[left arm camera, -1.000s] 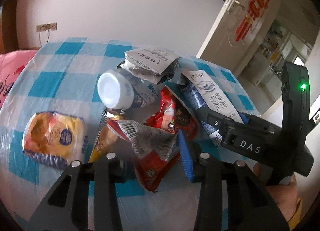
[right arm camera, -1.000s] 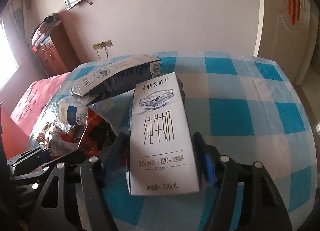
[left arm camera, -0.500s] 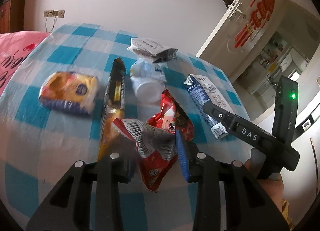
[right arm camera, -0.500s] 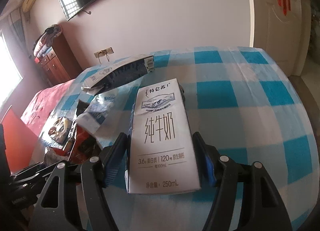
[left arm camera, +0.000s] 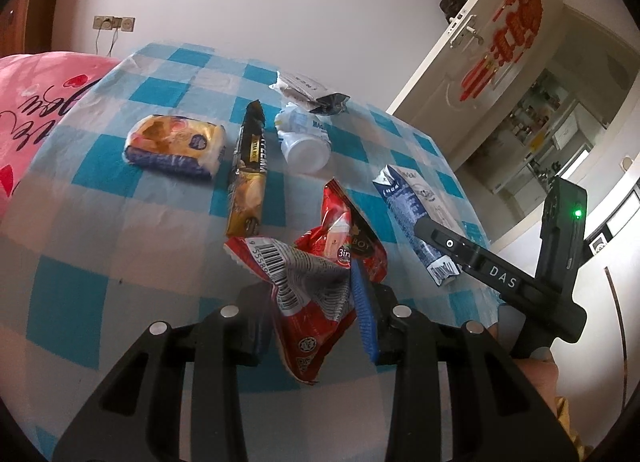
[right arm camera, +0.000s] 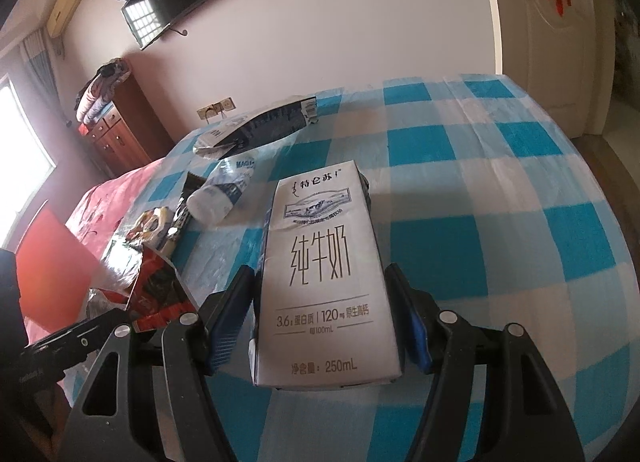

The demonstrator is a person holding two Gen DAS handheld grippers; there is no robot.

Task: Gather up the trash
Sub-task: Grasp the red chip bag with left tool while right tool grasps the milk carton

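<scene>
Above the checked table (left arm camera: 120, 302): left gripper (left arm camera: 316, 322) clamps wrapper (left arm camera: 312, 294), right gripper (right arm camera: 320, 318) clamps carton (right arm camera: 324, 274); both now carried clear of remaining litter, likely binward.

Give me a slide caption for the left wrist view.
Left gripper clamps a crumpled red snack wrapper above the checked tablecloth, remaining trash beyond.

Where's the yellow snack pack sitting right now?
In the left wrist view, the yellow snack pack lies on the checked tablecloth at upper left, just left of the gold coffee sachet, untouched by either gripper.
</scene>
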